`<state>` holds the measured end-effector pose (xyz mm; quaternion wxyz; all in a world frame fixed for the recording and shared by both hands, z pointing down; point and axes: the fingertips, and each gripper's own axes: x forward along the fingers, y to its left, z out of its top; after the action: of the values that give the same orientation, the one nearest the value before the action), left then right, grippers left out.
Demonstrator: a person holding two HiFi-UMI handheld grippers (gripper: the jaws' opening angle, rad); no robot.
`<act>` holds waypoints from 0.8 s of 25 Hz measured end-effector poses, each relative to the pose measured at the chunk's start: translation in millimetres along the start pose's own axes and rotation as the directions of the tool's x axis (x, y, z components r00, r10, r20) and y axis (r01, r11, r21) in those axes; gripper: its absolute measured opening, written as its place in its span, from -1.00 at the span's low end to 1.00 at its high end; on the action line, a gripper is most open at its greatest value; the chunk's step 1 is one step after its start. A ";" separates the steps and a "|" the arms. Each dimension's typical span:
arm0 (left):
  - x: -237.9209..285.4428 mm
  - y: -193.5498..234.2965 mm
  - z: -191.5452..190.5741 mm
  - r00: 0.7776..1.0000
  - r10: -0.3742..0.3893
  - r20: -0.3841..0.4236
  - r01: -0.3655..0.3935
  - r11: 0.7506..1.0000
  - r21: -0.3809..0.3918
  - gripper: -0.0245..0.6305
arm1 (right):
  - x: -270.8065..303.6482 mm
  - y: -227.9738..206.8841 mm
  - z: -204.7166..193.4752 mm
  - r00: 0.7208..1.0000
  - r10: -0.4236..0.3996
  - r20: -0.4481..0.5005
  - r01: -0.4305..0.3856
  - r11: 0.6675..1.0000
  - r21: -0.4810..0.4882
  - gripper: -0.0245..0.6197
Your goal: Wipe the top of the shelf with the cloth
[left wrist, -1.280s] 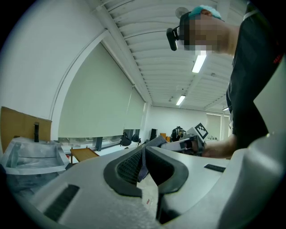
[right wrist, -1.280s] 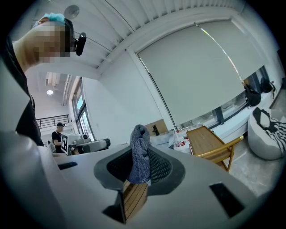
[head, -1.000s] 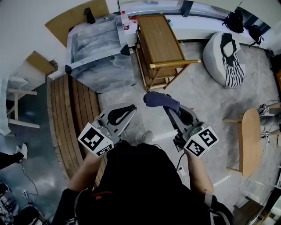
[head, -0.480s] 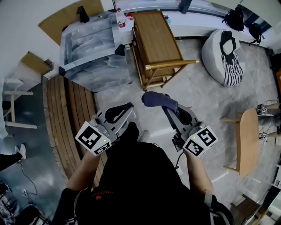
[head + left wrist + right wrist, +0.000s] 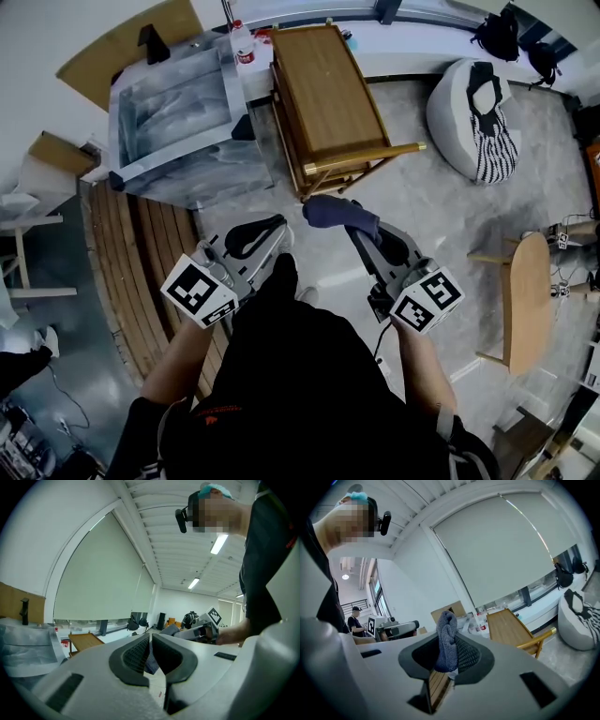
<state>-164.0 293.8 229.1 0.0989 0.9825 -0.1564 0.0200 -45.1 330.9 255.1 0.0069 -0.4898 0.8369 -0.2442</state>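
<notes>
Cloth [image 5: 447,632], one, pinched in right gripper [image 5: 449,657]; left gripper [image 5: 150,645] closed, empty; one shelf [image 5: 323,89] ahead.

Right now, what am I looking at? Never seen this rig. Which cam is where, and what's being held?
There is no robot here: a person holds a two-jaw gripper in each hand. The head view looks down from a camera on the person's head. The two gripper views each look along that gripper's own jaws. The right gripper is shut on a dark blue-grey cloth. The left gripper is shut and empty. The wooden shelf stands ahead on the floor. Its top looks bare, and the cloth has not yet touched it.
</notes>
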 end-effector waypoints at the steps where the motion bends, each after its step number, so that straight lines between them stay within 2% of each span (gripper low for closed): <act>1: 4.9 8.9 1.1 1.000 -0.002 -0.003 0.002 1.000 -0.002 -0.82 | 7.4 -5.7 2.9 1.000 -0.001 -0.004 0.001 1.000 0.001 -0.70; 15: 50.3 111.1 -2.6 0.999 -0.005 -0.044 0.002 0.998 -0.060 -0.82 | 96.5 -66.1 24.9 0.997 -0.015 -0.078 0.017 1.000 0.020 -0.70; 20: 61.8 145.3 -3.7 0.998 -0.016 -0.061 0.012 0.997 -0.075 -0.82 | 131.1 -88.5 25.4 0.995 -0.019 -0.100 0.024 0.998 0.056 -0.70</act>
<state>-150.5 140.5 264.4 0.1404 0.9781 -0.1471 0.0439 -34.7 177.3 299.3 -0.0236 -0.4857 0.8236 -0.2920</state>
